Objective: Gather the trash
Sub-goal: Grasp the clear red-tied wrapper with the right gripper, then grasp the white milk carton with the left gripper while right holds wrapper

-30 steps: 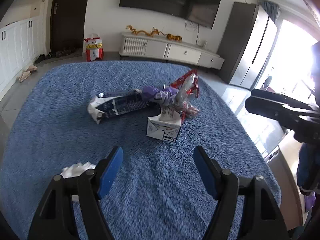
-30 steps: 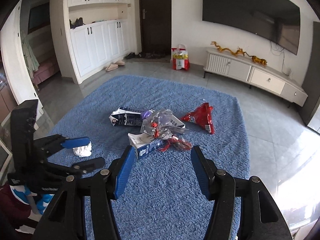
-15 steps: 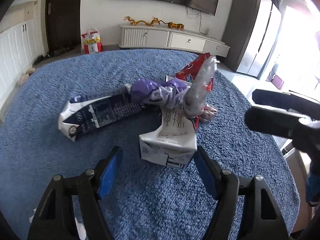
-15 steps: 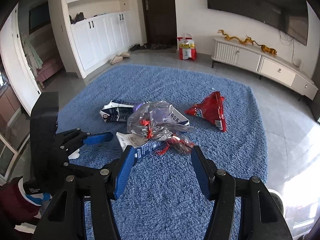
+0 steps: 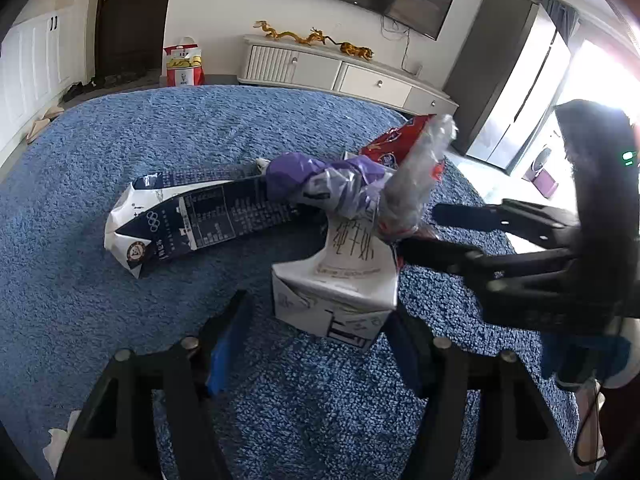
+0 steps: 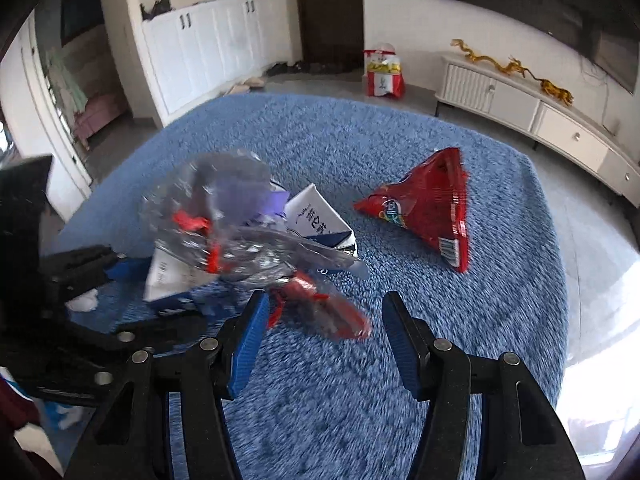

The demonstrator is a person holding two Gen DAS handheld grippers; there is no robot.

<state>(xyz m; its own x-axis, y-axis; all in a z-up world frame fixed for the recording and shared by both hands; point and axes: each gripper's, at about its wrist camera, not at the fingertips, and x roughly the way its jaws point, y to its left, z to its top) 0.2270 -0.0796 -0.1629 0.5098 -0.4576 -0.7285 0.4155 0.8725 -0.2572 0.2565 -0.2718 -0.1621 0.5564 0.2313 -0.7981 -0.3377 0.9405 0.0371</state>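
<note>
A pile of trash lies on the blue rug (image 5: pixel 120 140). My left gripper (image 5: pixel 316 340) straddles the white milk carton (image 5: pixel 336 292); its jaws are closing, the right pad is at the carton's edge and the left pad is still apart from it. Behind the carton lie a flattened dark blue carton (image 5: pixel 188 220), a purple plastic bag (image 5: pixel 320 180) and a crumpled clear wrapper (image 5: pixel 416 184). My right gripper (image 6: pixel 326 332) is open, with the clear wrapper's red-printed end (image 6: pixel 320 312) between its pads, untouched. A red snack bag (image 6: pixel 428 208) lies apart to the right.
A crumpled white tissue (image 6: pixel 82 302) lies on the rug near my left gripper (image 6: pixel 132 292). Beyond the rug stand a white TV cabinet (image 5: pixel 340 72) and a red paper bag (image 5: pixel 184 64) on the tiled floor. White cupboards (image 6: pixel 208 40) line the far wall.
Both grippers have come down and closer to the pile. The left jaws have narrowed around the white carton. The right gripper now has the clear wrapper between its pads.
</note>
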